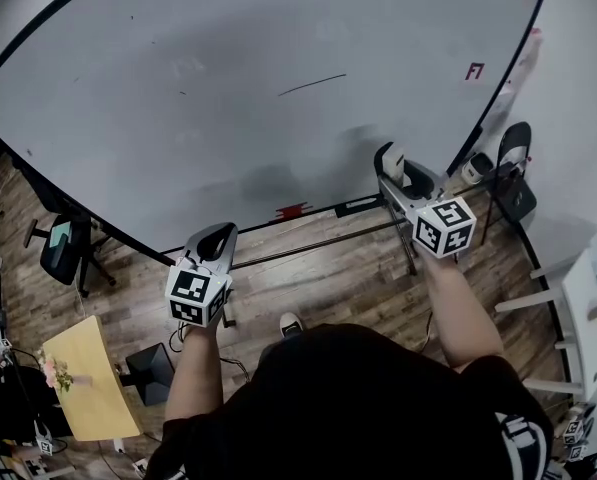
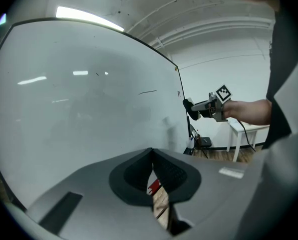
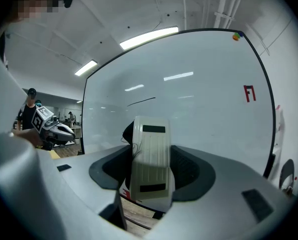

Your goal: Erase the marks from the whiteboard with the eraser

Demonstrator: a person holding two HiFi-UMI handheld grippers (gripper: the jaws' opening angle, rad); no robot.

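Eraser (image 3: 149, 159) below the whiteboard's (image 1: 178, 98) dark line (image 1: 311, 85).
Right gripper (image 1: 396, 163) clamps it near the board's lower edge; left gripper (image 1: 215, 236) closed, empty, well apart.

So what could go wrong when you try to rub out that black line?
The eraser sticks out well past the right gripper's jaws, so pressing it on the whiteboard might twist it or make it slip out. The black line is thin and sits further up the board than the eraser, so a swipe could miss part of it. The small red mark near the right edge is easy to forget.
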